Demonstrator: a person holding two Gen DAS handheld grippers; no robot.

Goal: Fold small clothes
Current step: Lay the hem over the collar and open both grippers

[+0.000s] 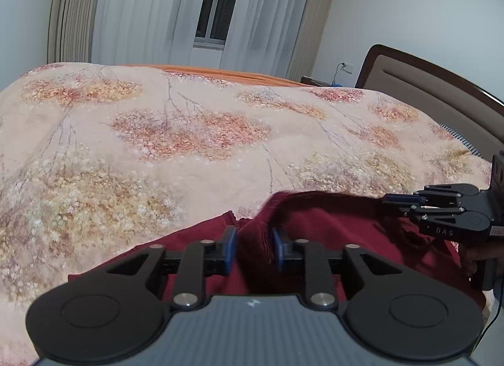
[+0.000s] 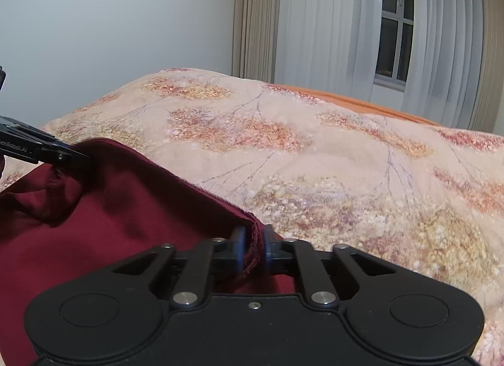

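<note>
A dark red garment (image 1: 330,233) lies on the floral bedspread (image 1: 189,132) at the near edge. My left gripper (image 1: 253,247) is shut on a bunched corner of the garment, cloth filling the gap between its blue pads. My right gripper (image 2: 253,247) is shut on the other corner of the garment (image 2: 126,214). The hem runs taut between the two grippers and is raised a little above the bed. The right gripper also shows in the left wrist view (image 1: 397,202), and the left gripper shows in the right wrist view (image 2: 72,156).
The floral bedspread (image 2: 315,151) covers the bed beyond the garment. An orange sheet (image 1: 220,71) shows at the far edge. A brown headboard (image 1: 425,82) stands at the right. Curtains (image 1: 141,9) and a window (image 1: 220,3) are behind the bed.
</note>
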